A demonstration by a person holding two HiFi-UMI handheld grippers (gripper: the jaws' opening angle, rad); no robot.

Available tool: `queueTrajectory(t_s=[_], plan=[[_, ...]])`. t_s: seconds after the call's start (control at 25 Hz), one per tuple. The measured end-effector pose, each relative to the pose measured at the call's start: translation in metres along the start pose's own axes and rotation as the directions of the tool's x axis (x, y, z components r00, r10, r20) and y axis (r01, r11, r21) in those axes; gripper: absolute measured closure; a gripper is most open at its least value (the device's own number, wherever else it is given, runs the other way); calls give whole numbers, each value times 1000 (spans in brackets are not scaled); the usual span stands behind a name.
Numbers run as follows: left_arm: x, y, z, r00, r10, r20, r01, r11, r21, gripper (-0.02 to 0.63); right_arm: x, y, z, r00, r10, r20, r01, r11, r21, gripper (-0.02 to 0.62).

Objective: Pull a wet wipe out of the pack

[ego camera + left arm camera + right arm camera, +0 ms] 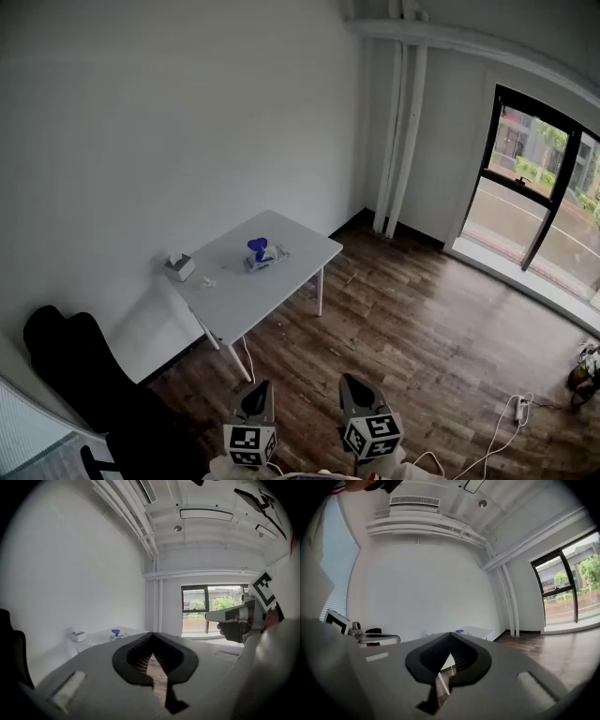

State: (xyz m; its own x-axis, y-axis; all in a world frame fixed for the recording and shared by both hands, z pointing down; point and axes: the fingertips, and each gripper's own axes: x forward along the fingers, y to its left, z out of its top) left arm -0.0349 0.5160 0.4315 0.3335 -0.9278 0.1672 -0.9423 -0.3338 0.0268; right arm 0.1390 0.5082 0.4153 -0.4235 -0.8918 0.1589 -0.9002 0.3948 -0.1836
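Currently I'm standing well back from the work area, so nothing is being handled. Going left to right in the head view, a black chair (80,370) is sitting by the wall. Next comes the white table (272,291), pushed against that same wall.

On the table's left end a small white box (179,267) is sitting with something pale poking out of its top. Near the middle a blue object (257,247) is resting on or against a pale flat item. I'm judging that item to be the wet wipe pack (273,255), though at this size the box could be the dispenser instead. Either way it's lying on the table, well apart from both grippers. It's presumably staged there for a two-handed pull, one gripper pinning the pack and the other pinching the wipe.

My left gripper (262,388) is pointing roughly level toward the table. Its jaws are pressed together with nothing between them, and its own view is showing the pads meeting at the tip. My right gripper (351,383) is riding just beside it, jaws likewise closed tight and empty. I'm reading this as a carry pose for the approach, with the task not yet begun.

Writing: none readable. The marker cube (248,445) on each gripper is showing only black-and-white squares. No brand is legible on the box or the pack from here. A window (544,202) is sitting at far right.
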Motion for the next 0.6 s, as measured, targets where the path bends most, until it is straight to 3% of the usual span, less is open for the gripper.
queueTrajectory(t_s=[0.6], plan=[[20, -45, -5, 1000, -18, -11, 19, 999, 27, 601, -19, -41, -12, 1000, 2, 9, -3, 999, 54, 591]])
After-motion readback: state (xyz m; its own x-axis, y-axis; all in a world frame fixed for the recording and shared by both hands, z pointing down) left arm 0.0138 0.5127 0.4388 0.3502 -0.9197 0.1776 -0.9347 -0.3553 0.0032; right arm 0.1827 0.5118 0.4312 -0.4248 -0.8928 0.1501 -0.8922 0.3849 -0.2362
